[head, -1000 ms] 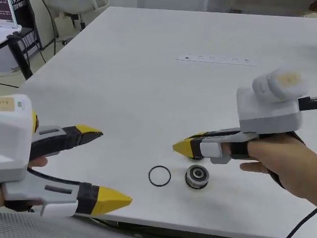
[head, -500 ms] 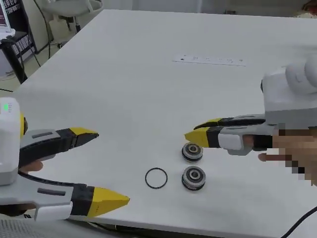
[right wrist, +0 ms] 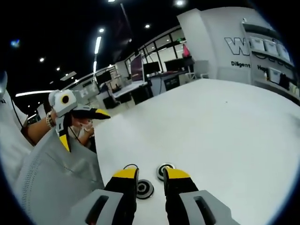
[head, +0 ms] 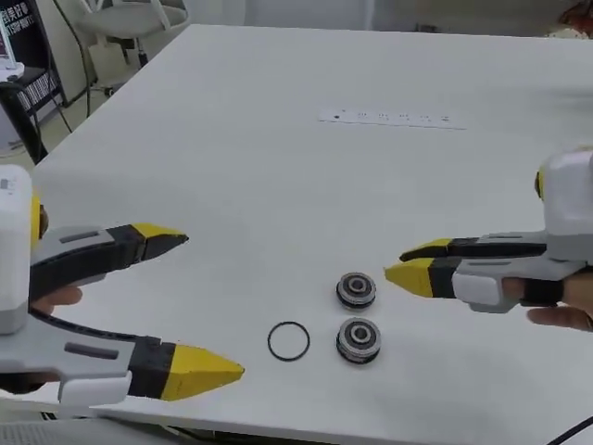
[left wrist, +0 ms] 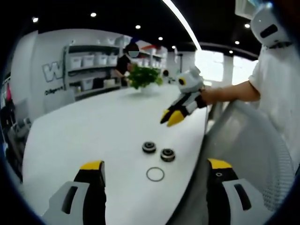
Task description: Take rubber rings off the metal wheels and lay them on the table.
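Observation:
Two metal wheels lie near the table's front edge, one just behind the other. A loose black rubber ring lies flat to the left of the nearer wheel. My right gripper hovers just right of the far wheel, its jaws a narrow gap apart and holding nothing. My left gripper is wide open at the front left, clear of the ring. The left gripper view has both wheels, the ring and the right gripper. In the right gripper view the wheels sit between the jaws.
The white table stretches far back, with a faint printed strip at mid-distance. A chair and dark stand are off the left side. The front edge runs close under the left gripper.
A second wheel came into sight on the table as the right gripper drew back to the right, away from it. The left gripper has stayed wide open.

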A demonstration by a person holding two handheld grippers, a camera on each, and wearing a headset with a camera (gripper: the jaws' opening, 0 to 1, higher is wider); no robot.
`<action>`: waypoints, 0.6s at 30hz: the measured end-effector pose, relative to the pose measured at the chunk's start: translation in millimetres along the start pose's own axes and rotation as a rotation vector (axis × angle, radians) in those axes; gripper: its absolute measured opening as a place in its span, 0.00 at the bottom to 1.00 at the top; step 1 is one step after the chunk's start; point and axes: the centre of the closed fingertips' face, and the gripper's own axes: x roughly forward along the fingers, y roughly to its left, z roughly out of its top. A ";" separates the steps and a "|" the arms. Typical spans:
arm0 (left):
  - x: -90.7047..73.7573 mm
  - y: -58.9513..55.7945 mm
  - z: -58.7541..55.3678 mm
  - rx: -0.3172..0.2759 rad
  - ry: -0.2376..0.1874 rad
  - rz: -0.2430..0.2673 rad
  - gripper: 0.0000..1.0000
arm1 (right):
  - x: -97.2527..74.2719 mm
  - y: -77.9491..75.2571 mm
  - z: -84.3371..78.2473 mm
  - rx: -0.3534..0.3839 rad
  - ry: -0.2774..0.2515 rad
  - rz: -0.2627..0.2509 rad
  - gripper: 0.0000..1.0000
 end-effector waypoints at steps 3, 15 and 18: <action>5.8 -0.8 13.8 0.043 -0.005 -0.017 0.90 | 3.2 1.2 -9.1 -0.007 0.033 0.018 0.19; 47.0 -18.3 70.8 0.167 -0.061 -0.105 0.87 | 10.7 4.2 -33.3 0.037 0.114 0.072 0.20; 63.2 -30.0 80.4 0.202 -0.061 -0.135 0.87 | 12.2 5.7 -37.4 0.031 0.132 0.081 0.20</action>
